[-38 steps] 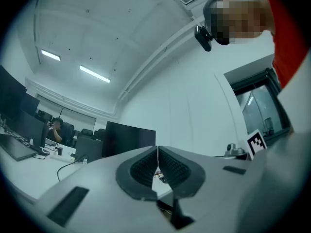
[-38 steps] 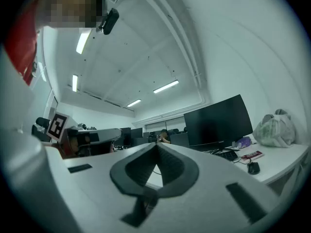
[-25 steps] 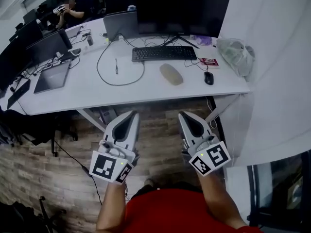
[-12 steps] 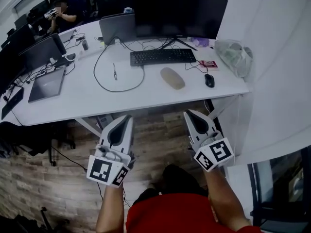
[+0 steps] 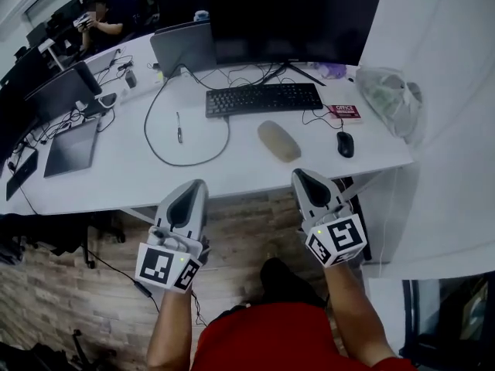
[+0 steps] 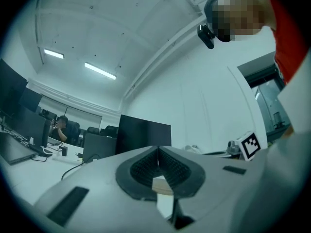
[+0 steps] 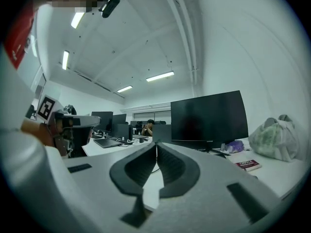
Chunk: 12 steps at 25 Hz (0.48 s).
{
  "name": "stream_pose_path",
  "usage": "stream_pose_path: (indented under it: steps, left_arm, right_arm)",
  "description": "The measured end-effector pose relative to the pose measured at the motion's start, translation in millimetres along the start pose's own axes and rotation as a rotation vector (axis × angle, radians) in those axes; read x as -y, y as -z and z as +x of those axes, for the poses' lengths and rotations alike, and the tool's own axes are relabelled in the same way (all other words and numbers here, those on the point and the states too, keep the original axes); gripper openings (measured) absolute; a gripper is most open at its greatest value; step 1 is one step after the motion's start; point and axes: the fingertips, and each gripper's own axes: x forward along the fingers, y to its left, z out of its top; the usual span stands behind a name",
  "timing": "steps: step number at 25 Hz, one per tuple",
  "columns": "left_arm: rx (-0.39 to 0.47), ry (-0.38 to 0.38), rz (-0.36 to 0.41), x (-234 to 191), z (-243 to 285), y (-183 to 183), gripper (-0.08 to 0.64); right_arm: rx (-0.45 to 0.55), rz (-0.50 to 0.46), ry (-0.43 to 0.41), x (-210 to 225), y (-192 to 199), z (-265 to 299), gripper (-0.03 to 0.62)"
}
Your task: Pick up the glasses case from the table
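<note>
Left gripper (image 5: pixel 195 185): jaws pressed together, nothing in them; I hold it well on my side of the keyboard (image 5: pixel 264 99), about at the near edge of the table (image 5: pixel 116 176), I think only as a spare

Right gripper (image 5: pixel 302 178): jaws also closed and empty, because nothing is reached yet; it is well on my side of the keyboard's right half, so I judge this one is for the pick

Glasses case (image 5: pixel 278 141): lies flat and free on the table, just on my side of the keyboard, near its right half; both grippers are apart from it

Mouse (image 5: pixel 345 144): beside the case, off the keyboard's right end; its thin cable is a risk

Next need: I must open the jaws before the case
</note>
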Motion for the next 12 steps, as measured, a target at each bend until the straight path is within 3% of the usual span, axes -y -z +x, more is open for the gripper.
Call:
stream_pose_path:
  steps: [6, 12]
  left_arm:
    - [-0.041, -0.023, 0.011, -14.6, 68.5, 24.0, 0.011]
    - [-0.088, -0.041, 0.01, -22.8, 125.0, 51.4, 0.011]
  right_arm:
    - [-0.066, 0.011, -0.014, 56.0, 30.9, 47.2, 0.031]
    - [-0.206, -0.001, -0.073, 87.0, 76.2, 89.9, 0.144]
